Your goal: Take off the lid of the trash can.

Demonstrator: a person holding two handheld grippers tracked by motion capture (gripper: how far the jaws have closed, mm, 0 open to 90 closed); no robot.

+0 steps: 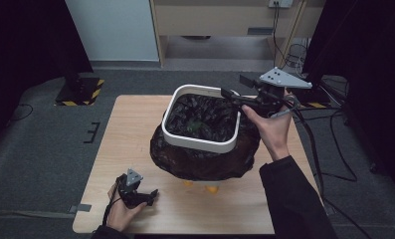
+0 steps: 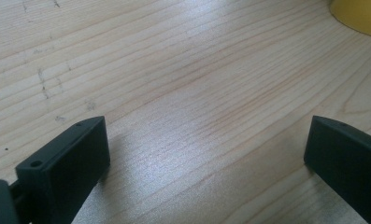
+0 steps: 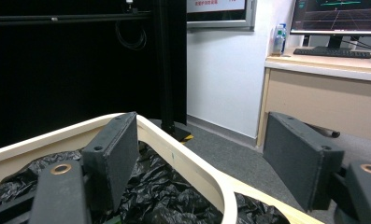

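Bin (image 1: 201, 144) mid-table, white-rimmed, roughly square with rounded corners, lined with a black bag (image 1: 205, 162). Bag tucked inside and spilling over the outside below the rim, bulging all round the body. Something green lying on the bag's folds within, too small to identify. Two yellow feet (image 1: 212, 189) poking out under the bag on the near side.

Table (image 1: 130, 129) of pale wood, grain and a few dark scuffs plain in the left gripper view (image 2: 183, 93). Grey carpet around it, a yellow-and-black striped base on the floor at the far left.

Right gripper (image 1: 231, 87) held over the bin's far right corner, hand (image 1: 272, 127) gripping it from the right, dark sleeve running back to the near edge, grey plate on top. Jaws released and wide apart, straddling the rim (image 3: 188, 161) in the right gripper view (image 3: 199, 161): one jaw inside over the bag (image 3: 174, 196), the other outside. Rim between them, pads not pressing on it.

Left gripper (image 1: 152, 193) low at the near left of the table, well apart from the bin, resting in the left hand (image 1: 120, 209). Jaws released, spread wide in its own view (image 2: 206, 144), bare wood between them, nothing grasped. Edge of a yellow foot (image 2: 360, 14) at the top right corner there.
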